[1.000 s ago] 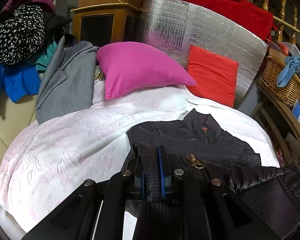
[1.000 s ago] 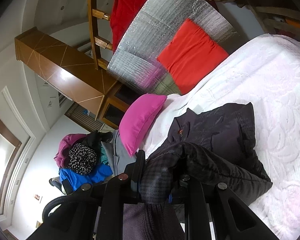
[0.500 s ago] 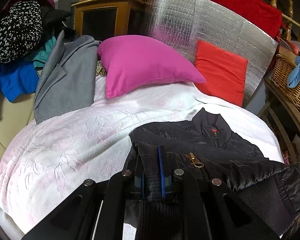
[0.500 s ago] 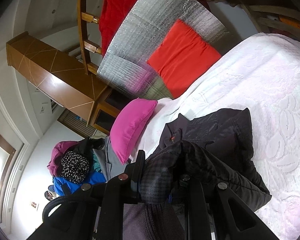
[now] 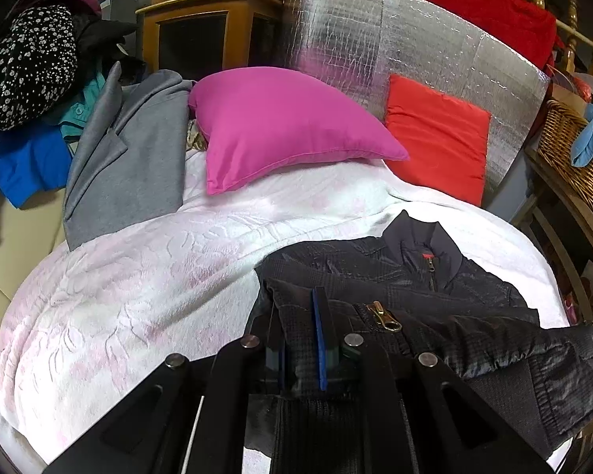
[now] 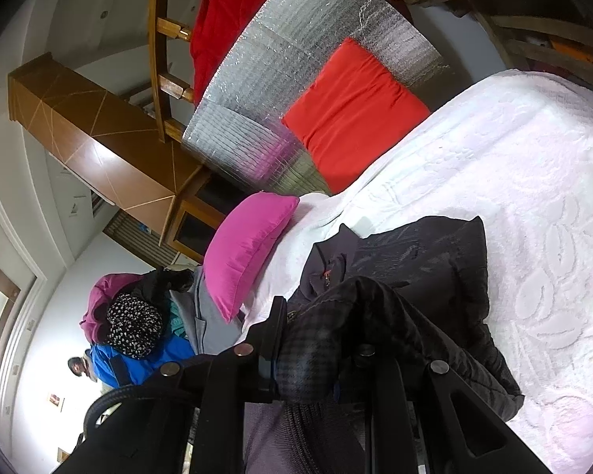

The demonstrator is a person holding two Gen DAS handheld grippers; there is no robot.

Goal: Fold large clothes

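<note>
A black quilted zip jacket (image 5: 407,276) lies on the white bedspread (image 5: 138,288), collar toward the pillows. My left gripper (image 5: 300,316) is shut on the jacket's hem near the brass zip pull (image 5: 383,316) and holds it folded up over the body. My right gripper (image 6: 308,339) is shut on another part of the jacket (image 6: 415,272), lifted above the bed (image 6: 533,197). The right view is rolled sideways.
A magenta pillow (image 5: 280,126) and a red cushion (image 5: 439,142) lean on a silver foil headboard (image 5: 395,47). A grey coat (image 5: 130,158) and a clothes pile (image 5: 27,79) lie at the left. A wicker basket (image 5: 573,150) stands at the right.
Both grippers have carried the held jacket edge forward toward the collar and pillows. The fold over the jacket body has grown. Neither grip has changed.
</note>
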